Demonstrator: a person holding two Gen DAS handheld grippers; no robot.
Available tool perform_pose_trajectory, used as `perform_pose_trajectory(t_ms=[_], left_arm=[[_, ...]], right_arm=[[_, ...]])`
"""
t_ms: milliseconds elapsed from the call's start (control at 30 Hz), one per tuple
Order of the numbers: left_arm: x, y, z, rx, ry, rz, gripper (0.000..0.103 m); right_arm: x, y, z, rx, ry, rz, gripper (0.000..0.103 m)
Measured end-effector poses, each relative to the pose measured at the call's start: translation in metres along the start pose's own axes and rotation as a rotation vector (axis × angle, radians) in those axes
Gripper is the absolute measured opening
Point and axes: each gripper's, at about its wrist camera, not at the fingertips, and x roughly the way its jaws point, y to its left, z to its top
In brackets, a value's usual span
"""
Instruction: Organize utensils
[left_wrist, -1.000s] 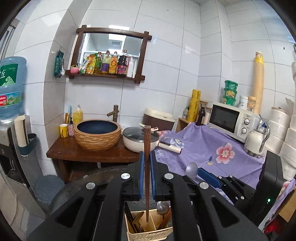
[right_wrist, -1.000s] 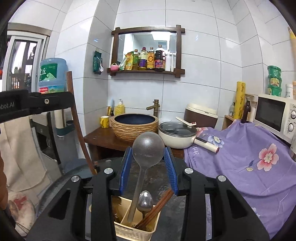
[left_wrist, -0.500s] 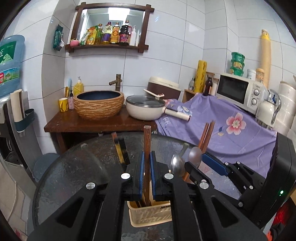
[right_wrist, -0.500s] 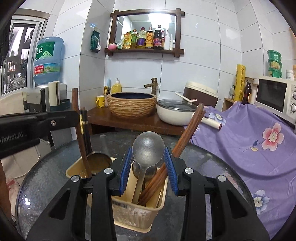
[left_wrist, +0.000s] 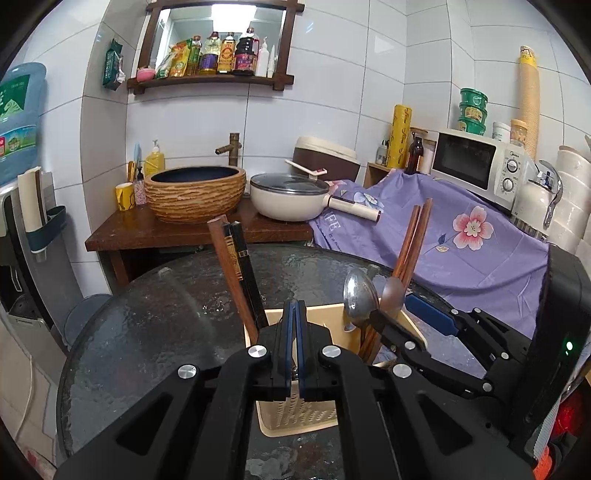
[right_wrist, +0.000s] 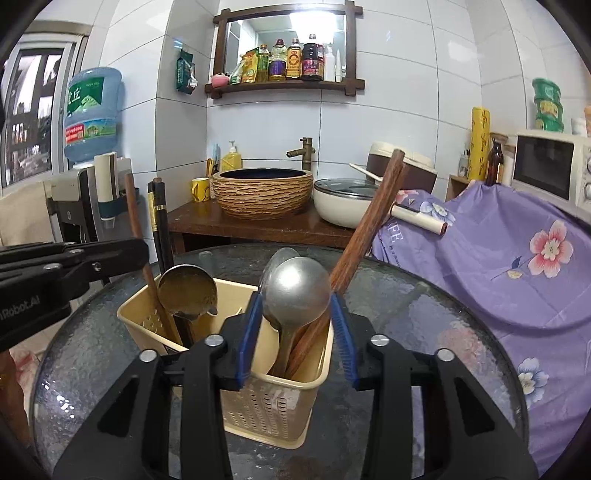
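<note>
Both hands have dropped to the cream utensil caddy (right_wrist: 258, 398) on the glass table (right_wrist: 424, 314). Our right gripper (right_wrist: 297, 332) has just been opening; the metal spoon (right_wrist: 297, 291) now stands free in the caddy's right compartment. Our left gripper (left_wrist: 294, 354) is pinched closed, chopstick gone from view, likely dropped in.

wrist views, close — shared caddy (left_wrist: 321, 314)
</note>
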Motion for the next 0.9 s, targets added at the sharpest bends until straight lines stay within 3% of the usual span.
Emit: perform_pose_trajectory(t_ms=[67,133,167,200,267,400,467,567,667,900], left_arm=[[-0.008,-0.001,-0.004,0.009,-0.023,0.005,0.012],[-0.017,0.0,-0.01,0.003,-0.054,0.015,0.034],[-0.024,0.003,-0.016,-0.01,-0.079,0.02,0.052],[-0.028,0.005,-0.019,-0.017,-0.093,0.021,0.059],[-0.042,0.008,-0.035,-0.015,-0.113,0.025,0.063],[-0.061,0.011,-0.06,-0.013,-0.123,0.066,0.085],[-0.073,0.013,-0.077,-0.026,-0.128,0.071,0.093],[-0.087,0.008,-0.096,0.016,-0.129,0.085,0.097],[-0.101,0.002,-0.114,0.066,-0.126,0.115,0.097],[-0.133,-0.004,-0.164,0.065,-0.11,0.107,0.097]], right_arm=[[-0.005,-0.003,-0.001,0.017,-0.014,0.009,0.054],[-0.013,-0.007,-0.001,0.047,-0.019,0.028,0.055],[-0.02,-0.01,-0.001,0.065,-0.023,0.039,0.057],[-0.025,-0.013,-0.002,0.076,-0.026,0.044,0.059],[-0.04,-0.02,-0.006,0.098,-0.04,0.054,0.07],[-0.068,-0.029,-0.021,0.12,-0.019,0.064,0.077],[-0.088,-0.035,-0.035,0.149,0.002,0.116,0.082],[-0.118,-0.036,-0.058,0.159,-0.014,0.139,0.09],[-0.145,-0.024,-0.082,0.09,-0.035,0.122,0.09],[-0.208,0.006,-0.138,0.029,-0.106,0.133,0.096]])
